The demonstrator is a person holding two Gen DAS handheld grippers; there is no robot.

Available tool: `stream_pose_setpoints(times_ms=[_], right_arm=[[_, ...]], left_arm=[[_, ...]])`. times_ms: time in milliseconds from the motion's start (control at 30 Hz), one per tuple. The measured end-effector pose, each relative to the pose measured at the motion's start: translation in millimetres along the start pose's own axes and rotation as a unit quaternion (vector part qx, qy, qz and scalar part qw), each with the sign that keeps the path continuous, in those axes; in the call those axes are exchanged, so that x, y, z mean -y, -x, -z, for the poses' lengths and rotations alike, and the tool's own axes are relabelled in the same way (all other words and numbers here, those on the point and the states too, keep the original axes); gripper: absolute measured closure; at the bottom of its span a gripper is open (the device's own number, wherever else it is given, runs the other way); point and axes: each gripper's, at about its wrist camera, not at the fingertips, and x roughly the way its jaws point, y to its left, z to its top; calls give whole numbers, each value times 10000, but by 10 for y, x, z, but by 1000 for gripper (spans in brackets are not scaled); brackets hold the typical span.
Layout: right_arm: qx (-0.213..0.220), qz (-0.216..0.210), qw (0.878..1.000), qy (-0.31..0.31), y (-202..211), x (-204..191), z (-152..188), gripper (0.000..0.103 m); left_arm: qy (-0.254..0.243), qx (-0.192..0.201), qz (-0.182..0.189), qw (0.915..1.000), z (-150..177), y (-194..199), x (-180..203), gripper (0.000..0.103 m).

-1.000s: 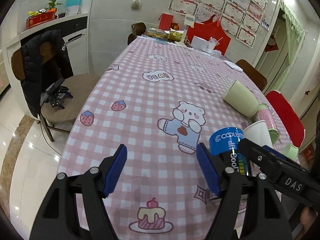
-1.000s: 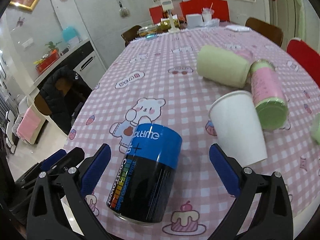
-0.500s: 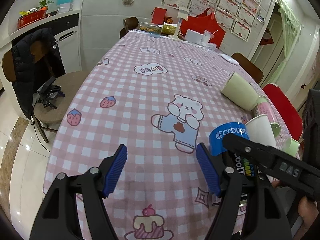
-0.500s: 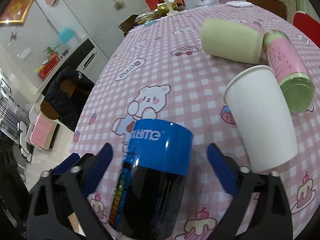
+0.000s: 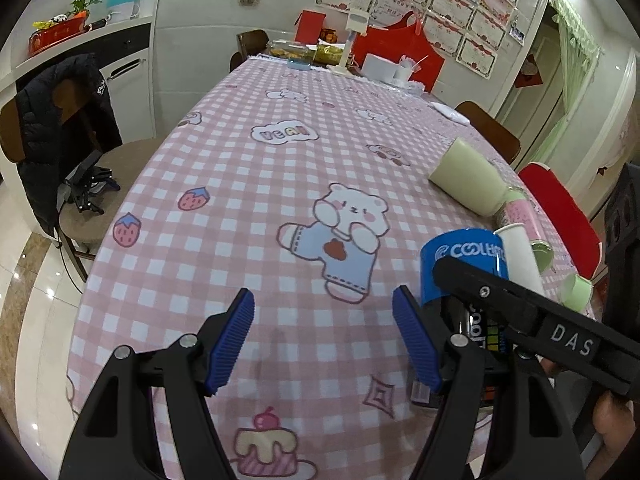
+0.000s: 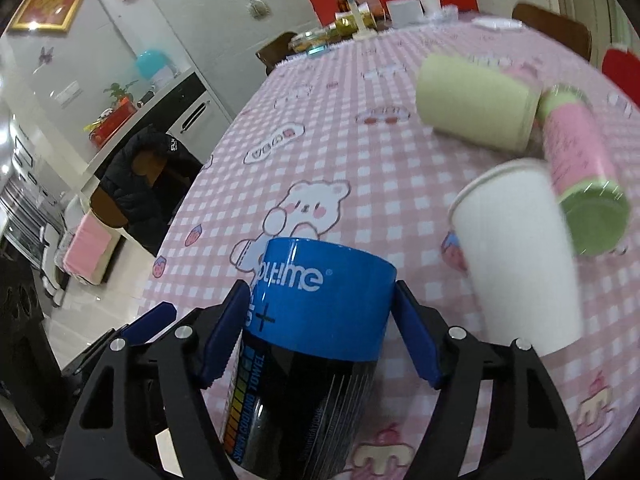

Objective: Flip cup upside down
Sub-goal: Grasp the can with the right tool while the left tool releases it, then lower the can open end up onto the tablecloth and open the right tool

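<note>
Right now the cup [image 6: 320, 344], a tall black one with a blue band, sits between the blue pads of my right tool [image 6: 320, 328], which is clenched on it just below the band. Its blue end points away from me toward the middle of the table [image 5: 240, 184], and its dark lower end comes back toward the camera. From the left wrist view I see the same cup [image 5: 460, 264] off to the right, half hidden behind the black finger of the right tool [image 5: 516, 312]; I cannot tell whether it touches the cloth.

My left tool [image 5: 324, 336] hangs released over the pink checked cloth, its two blue pads well apart with nothing between them, just left of the cup.

Just beside the cup on its right lies a white paper cup [image 6: 516, 256] on its side, rim toward the table's middle. Beyond it a pink and green can [image 6: 580, 168] lies on its side too, touching or nearly touching a pale green cup [image 6: 476, 104] that also lies flat. A small green cup [image 5: 576, 292] sits near the table's right edge.

Left of the table, a chair carries a black jacket [image 5: 60, 120].
</note>
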Motion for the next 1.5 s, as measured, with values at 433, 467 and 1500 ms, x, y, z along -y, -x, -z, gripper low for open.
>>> stream_pose_setpoints(times_ms=[433, 467, 1500], right_arm=[[791, 586, 9925, 730, 351, 14, -117, 37], [839, 646, 9912, 790, 363, 0, -115, 37], [1197, 679, 9843, 1108, 569, -105, 13, 31]], left_arm=[[-254, 34, 51, 9997, 5, 40, 334, 32], [-260, 37, 52, 9996, 4, 44, 343, 32], [-552, 219, -44, 9982, 50, 266, 605, 32]])
